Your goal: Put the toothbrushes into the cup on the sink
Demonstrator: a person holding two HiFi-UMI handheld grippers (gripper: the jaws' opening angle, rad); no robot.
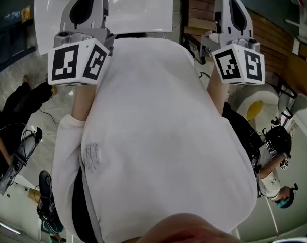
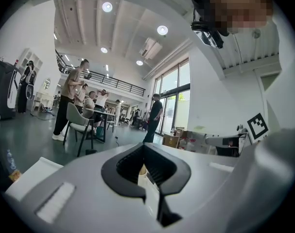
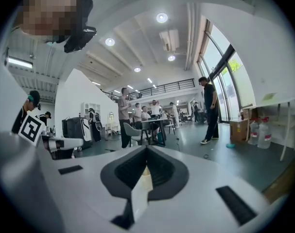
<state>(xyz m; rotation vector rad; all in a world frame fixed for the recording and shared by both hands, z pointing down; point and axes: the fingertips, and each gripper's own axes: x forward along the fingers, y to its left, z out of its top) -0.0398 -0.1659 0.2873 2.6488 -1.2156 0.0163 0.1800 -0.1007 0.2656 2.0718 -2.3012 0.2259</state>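
Touching ribbed jaws, left gripper (image 2: 143, 173), right gripper (image 3: 147, 172)

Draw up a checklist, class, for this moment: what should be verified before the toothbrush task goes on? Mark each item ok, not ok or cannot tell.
1. Left gripper empty, jaws together: ok.
2. Right gripper empty, jaws together: ok.
3. Toothbrushes in view: not ok; no view shows any.
4. Cup and sink in view: not ok; neither appears.
5. Grippers aimed at the work: not ok; both are held up in front of the person's white shirt and face the open room.
6. Way to the sink free of the people in the room: cannot tell.
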